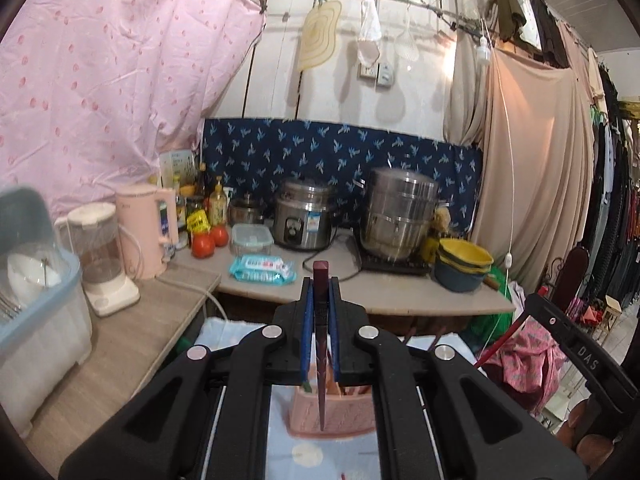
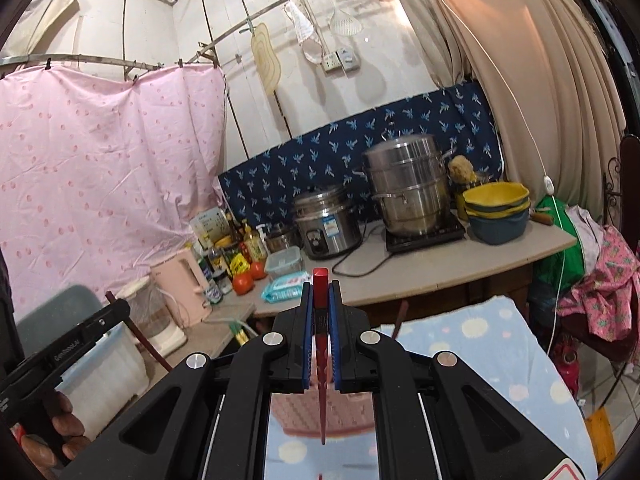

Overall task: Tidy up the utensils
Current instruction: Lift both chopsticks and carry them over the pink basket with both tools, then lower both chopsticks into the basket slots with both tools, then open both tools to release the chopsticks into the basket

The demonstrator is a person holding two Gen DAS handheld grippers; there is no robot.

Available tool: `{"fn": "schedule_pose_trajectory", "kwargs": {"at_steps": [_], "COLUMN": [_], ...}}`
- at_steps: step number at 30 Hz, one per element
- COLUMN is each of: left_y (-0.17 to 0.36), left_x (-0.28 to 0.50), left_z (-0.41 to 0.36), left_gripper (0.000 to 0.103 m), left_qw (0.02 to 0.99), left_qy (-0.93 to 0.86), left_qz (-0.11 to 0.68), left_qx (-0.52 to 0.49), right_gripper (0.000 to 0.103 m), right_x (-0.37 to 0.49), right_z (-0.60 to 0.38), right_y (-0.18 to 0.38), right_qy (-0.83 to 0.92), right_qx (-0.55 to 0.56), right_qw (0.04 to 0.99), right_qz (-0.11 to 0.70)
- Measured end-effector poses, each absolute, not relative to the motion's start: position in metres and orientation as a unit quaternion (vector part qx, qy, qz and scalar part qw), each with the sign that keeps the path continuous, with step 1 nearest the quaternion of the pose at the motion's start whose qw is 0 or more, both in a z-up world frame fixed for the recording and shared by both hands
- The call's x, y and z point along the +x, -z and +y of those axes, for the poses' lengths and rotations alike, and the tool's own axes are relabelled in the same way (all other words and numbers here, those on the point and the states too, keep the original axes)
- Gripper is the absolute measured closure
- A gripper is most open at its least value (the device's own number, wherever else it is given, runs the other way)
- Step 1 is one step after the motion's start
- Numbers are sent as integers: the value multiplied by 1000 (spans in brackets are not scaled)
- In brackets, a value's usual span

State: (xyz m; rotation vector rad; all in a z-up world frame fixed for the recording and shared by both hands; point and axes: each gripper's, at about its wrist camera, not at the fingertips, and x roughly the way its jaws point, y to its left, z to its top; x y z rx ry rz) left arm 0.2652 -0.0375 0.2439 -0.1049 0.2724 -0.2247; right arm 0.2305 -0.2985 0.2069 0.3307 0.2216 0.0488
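Note:
My left gripper [image 1: 321, 285] is shut on a dark maroon chopstick [image 1: 321, 360]. The stick stands nearly upright, with its thin tip hanging over a pink utensil holder [image 1: 348, 412] that has several utensils in it. My right gripper [image 2: 321, 289] is shut on a red chopstick [image 2: 321, 364], also upright, with its tip above the pink utensil holder [image 2: 296, 412]. Both grippers hover side by side over the table's pale blue dotted cloth [image 2: 480, 344]. The red chopstick [image 1: 506, 338] shows at the right edge of the left wrist view. The maroon chopstick [image 2: 138, 338] shows at the left of the right wrist view.
Behind the table runs a counter [image 1: 392, 296] with a rice cooker [image 1: 304, 216], a steel steamer pot [image 1: 400, 216], stacked yellow and blue bowls [image 1: 464, 268], a wipes pack [image 1: 262, 269], tomatoes [image 1: 204, 245], bottles, a pink kettle [image 1: 146, 228] and a blender [image 1: 102, 256]. A blue dish box [image 1: 36, 288] stands at left.

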Motion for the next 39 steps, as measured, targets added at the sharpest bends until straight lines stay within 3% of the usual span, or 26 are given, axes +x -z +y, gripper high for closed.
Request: {"fn": "schedule_pose_trajectory", "kwargs": {"at_steps": [9,19,29,39], "left_y": [-256,-229,-256,-215], "left_x": [306,343,338,364], "left_z": [-55,-61,-60,-62], "left_gripper": [96,96,96,96], "left_qw": [986,982,987,981], "left_qy": [108,99,102,96], "left_qz": [121,156,120,166], "left_qx": [-38,-33,-34,-42], "right_gripper": [96,96,96,96], "right_x": [284,331,343,345], "right_z": [-301,-290,-283,-277], "right_y": [-228,-184,-162,-148], "right_qy": [-16,-20,-25,-24], "right_qx": [175,168,166,148], "right_qw": [980,975,971,971], "right_qz": [90,146,169,188]}}
